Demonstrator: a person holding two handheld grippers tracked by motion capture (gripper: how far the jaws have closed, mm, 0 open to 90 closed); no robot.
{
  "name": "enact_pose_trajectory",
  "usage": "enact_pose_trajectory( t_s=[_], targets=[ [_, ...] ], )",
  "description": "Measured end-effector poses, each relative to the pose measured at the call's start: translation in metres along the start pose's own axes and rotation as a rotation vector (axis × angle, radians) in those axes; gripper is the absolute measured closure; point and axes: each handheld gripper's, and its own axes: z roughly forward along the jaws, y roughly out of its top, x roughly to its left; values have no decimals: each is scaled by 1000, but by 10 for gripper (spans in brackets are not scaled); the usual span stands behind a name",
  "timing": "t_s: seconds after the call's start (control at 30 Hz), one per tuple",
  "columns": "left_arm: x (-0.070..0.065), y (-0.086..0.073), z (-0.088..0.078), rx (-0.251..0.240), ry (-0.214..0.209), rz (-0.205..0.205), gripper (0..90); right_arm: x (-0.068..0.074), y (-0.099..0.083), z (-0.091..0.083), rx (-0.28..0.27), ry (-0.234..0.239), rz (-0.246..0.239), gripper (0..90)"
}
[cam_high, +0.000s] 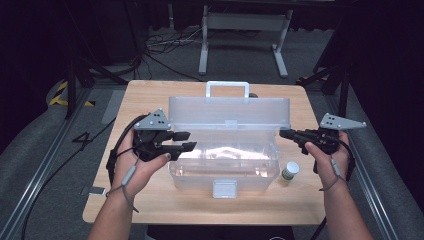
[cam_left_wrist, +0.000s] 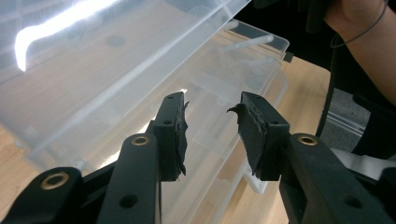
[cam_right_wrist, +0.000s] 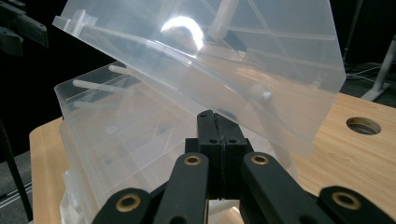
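A clear plastic box (cam_high: 223, 160) sits mid-table (cam_high: 150, 95), lid (cam_high: 229, 113) raised toward 12 o'clock. At 9, the left gripper (cam_high: 186, 140) is spread; at 3, the right gripper (cam_high: 284, 133), pressed together, nears the lid's edge and should push gently. A small bottle (cam_high: 289, 171) stands at 4.

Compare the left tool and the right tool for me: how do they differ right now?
The left tool has its jaws apart with a clear gap; the right tool has its jaws pressed together. The left tool sits at the left end of the clear plastic box, the right tool at the box's right end, by the raised lid. Neither grips anything. Both are black and hand-held.
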Motion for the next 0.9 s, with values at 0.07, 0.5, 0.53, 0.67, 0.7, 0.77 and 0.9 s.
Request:
enact_pose_trajectory(
  t_s=[0.07,0.5,0.53,0.67,0.7,0.77,0.9],
  targets=[
    [3,-5,2,-9,8,-20,640,0,-1,0,-2,3,4,900],
    [28,-35,22,-90,123,-86,739,4,-5,-1,-13,-9,2,900],
    [28,-35,22,-90,123,-86,743,4,-5,-1,-12,-10,2,900],
    [35,-40,25,-119,142,-85,765,5,-8,-2,-8,-6,2,900],
    [35,-40,25,-119,142,-85,773,5,-8,-2,-9,-4,-1,900],
    [37,-42,25,-128,156,-87,794,6,-9,-2,-8,-7,0,900],
    [38,-42,21,-141,171,-100,861,6,-9,-2,-9,-9,-3,900]
  ],
)
